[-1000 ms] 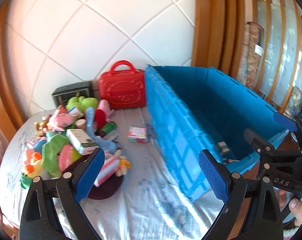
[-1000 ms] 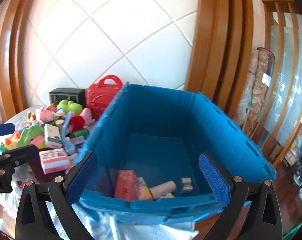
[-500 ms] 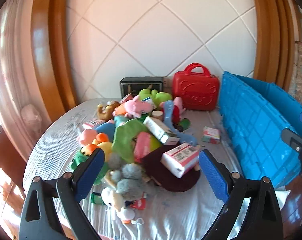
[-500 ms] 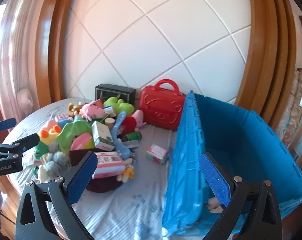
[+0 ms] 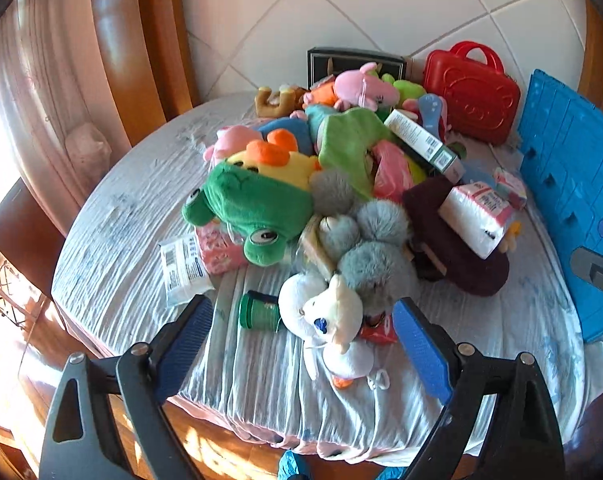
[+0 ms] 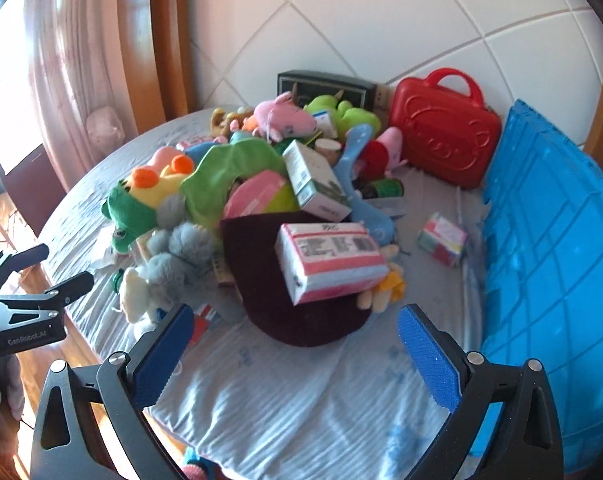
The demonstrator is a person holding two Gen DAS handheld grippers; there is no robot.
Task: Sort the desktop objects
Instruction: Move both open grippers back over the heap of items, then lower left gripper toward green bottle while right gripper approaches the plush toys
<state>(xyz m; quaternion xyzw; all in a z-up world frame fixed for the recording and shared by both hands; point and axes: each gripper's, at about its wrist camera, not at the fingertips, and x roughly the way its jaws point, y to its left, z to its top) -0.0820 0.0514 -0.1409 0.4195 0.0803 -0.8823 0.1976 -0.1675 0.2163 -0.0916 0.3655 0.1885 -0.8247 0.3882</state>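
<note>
A heap of plush toys and boxes lies on the cloth-covered round table [image 5: 113,240]. My left gripper [image 5: 301,308] hovers low over the heap's near end, its jaws closing. A white plush toy [image 5: 329,316] lies between the fingers, and the pads do not touch it. A green bottle [image 5: 259,312] lies just left of that toy, and a grey plush [image 5: 365,240] sits behind it. My right gripper [image 6: 295,314] is open and empty above bare cloth, in front of a maroon cloth item [image 6: 285,312] with a pink-and-white pack [image 6: 329,256] on top. The blue crate [image 6: 549,240] stands to the right.
A green frog plush [image 5: 253,208], a green-and-white box [image 6: 313,176] and a small pink box [image 6: 441,240] lie among the heap. A red case [image 6: 441,128] and a dark box [image 6: 321,84] stand against the tiled wall. The table's edge runs close below both grippers.
Both views have swung left from the blue crate to the toy heap, and both grippers have come down close to it. The left jaws stand slightly narrower.
</note>
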